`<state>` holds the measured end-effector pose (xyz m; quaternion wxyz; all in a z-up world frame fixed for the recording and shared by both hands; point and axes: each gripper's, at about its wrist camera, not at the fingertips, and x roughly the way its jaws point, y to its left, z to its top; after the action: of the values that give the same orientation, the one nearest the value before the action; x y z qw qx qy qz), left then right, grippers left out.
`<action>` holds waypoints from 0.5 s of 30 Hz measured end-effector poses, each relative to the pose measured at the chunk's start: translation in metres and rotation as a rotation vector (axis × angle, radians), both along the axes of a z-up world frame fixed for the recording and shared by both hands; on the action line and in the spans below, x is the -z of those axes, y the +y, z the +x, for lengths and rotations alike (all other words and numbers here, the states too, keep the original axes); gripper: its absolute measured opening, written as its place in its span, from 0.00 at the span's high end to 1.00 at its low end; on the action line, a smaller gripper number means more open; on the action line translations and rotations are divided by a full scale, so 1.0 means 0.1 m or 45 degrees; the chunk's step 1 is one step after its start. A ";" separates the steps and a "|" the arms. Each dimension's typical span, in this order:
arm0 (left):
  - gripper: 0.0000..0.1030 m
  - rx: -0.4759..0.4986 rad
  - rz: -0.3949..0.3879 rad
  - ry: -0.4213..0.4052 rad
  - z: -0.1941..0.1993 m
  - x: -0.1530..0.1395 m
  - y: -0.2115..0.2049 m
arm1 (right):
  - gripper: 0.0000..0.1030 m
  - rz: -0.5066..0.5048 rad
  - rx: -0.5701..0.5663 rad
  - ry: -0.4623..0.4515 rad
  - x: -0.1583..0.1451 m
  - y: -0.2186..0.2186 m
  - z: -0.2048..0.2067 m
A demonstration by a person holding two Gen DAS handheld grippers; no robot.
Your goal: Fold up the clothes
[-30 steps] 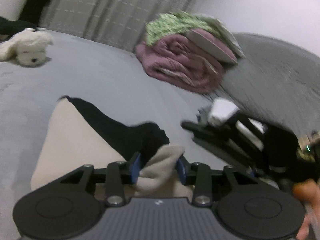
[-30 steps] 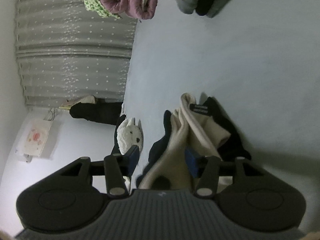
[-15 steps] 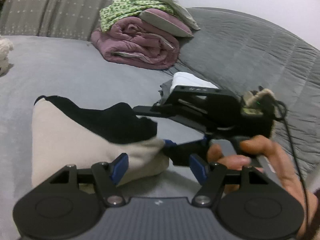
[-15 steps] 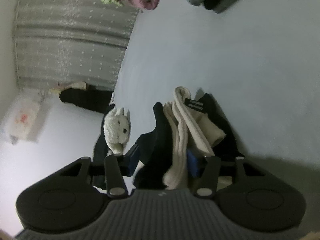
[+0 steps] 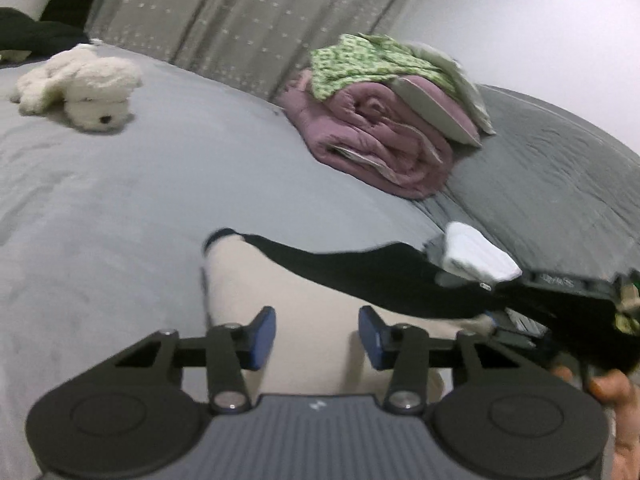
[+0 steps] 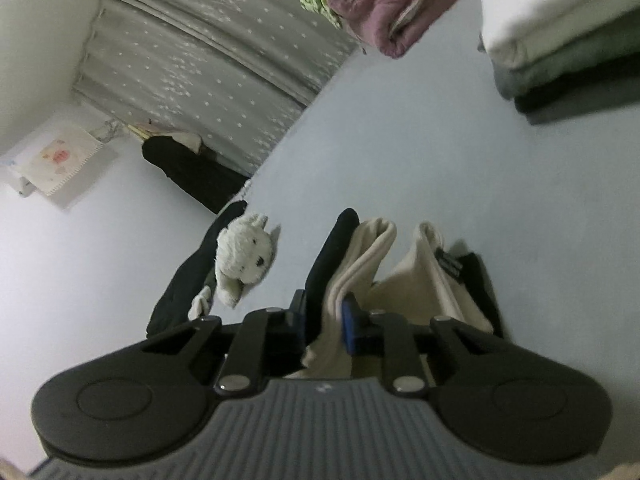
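1. Right claw (image 6: 323, 312) is clamped on a bunched edge of the cream-and-black garment (image 6: 360, 264), several layers pinched between its blue pads; cloth hangs slack past the jaws.
2. Left claw (image 5: 317, 334) stands with jaws apart, nothing between them, hovering over the cream panel of the same garment (image 5: 288, 304).
3. Garment lies spread on the bed (image 5: 120, 200), cream body with a black band running across toward the right claw, which shows at the right edge of the left view with the person's hand (image 5: 612, 396) behind it.
4. Handling, as a judgement: light, soft, no stiffness, likely a knit or fleece; it drapes and bunches, so a single pinch drags only part of it. Not fragile. Layers can slip apart if the pinch is shallow.
5. Best hold looks like an edge or corner, both layers together, with the free claw taking the opposite corner so the fold line stays straight.
6. Bed is a grey, soft cover, some drag on cloth, mostly bare around the garment.
7. Further off: white plush dog (image 5: 80, 88), rolled pink quilt (image 5: 380, 148) with green patterned cloth (image 5: 360, 60) on top, small stack of folded clothes (image 6: 560, 52), dotted grey curtain (image 5: 248, 20), pale wall.
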<state>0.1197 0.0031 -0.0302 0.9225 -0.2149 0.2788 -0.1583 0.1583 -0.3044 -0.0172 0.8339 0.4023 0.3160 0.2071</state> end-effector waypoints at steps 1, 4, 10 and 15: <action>0.57 0.005 0.011 0.006 0.02 0.02 -0.02 | 0.79 0.000 0.009 0.017 0.04 -0.03 0.02; 0.59 0.020 0.046 0.023 0.09 0.09 -0.09 | 0.80 0.000 0.038 0.068 0.16 -0.11 0.06; 0.59 0.095 0.165 -0.024 0.08 0.21 -0.28 | 0.80 -0.062 0.069 0.157 0.35 -0.18 0.15; 0.59 0.154 0.342 -0.130 -0.01 0.30 -0.40 | 0.78 -0.130 0.068 0.178 0.41 -0.20 0.13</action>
<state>0.1188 -0.0369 -0.0606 0.9447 -0.0640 0.2627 -0.1854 0.1710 -0.3242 -0.0582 0.8345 0.3810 0.3727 0.1397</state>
